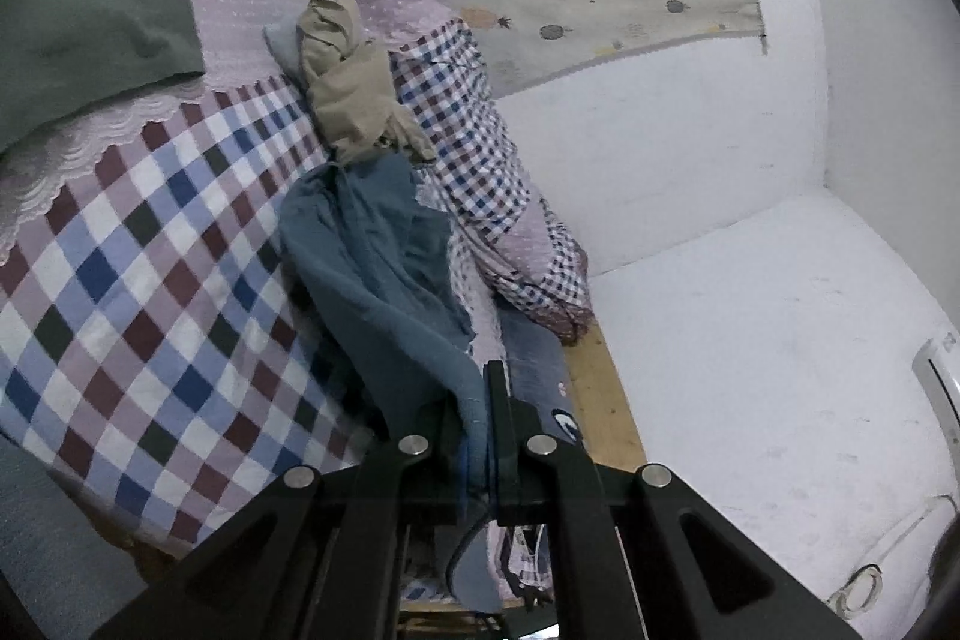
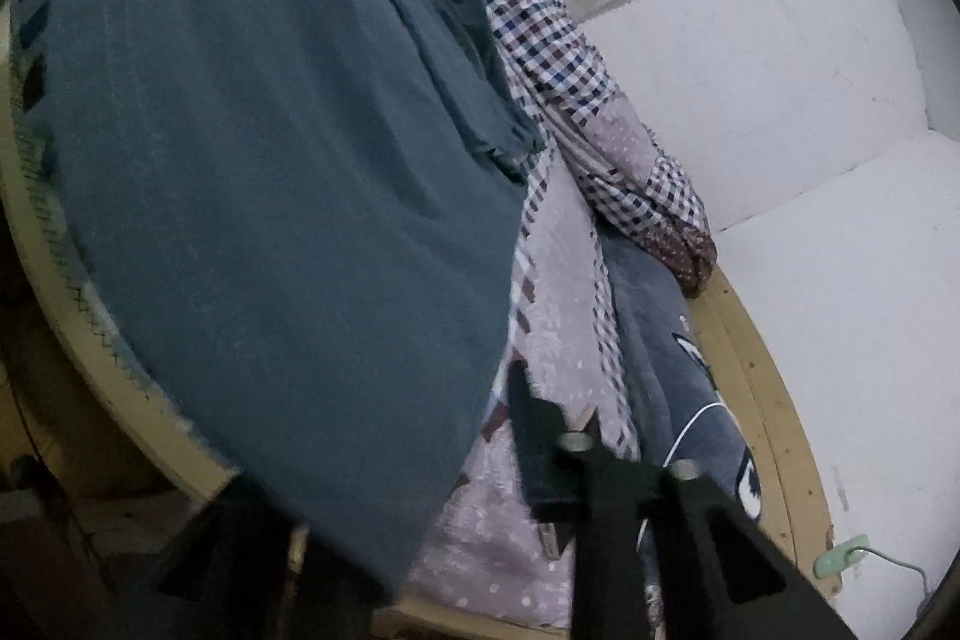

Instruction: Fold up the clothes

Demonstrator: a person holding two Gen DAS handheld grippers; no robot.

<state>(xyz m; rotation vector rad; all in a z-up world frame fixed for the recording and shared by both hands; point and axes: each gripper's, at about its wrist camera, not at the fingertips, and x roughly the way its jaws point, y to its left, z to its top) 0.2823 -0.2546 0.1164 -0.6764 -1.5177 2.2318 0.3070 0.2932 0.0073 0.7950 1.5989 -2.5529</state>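
Left tongs [image 1: 474,436] pinch the slate-blue cotton garment [image 1: 372,256] above the bed's wooden edge [image 1: 600,400], spreading it (right tongs [image 2: 510,436]: grip unclear).

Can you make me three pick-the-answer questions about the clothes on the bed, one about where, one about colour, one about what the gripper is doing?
1. Where does the tan garment lie?
A. on the checked quilt, beyond the blue garment
B. on the floor
C. on the white wall

2. What colour is the garment in the left gripper?
A. red
B. blue
C. yellow

3. What is the left gripper doing?
A. open, holding nothing
B. shut on the tan garment
C. shut on the blue garment

Answers: 1 A, the tan garment sits bunched on the quilt past the blue one. 2 B, blue cloth runs into the gripper. 3 C, blue cloth is pinched between the fingers.
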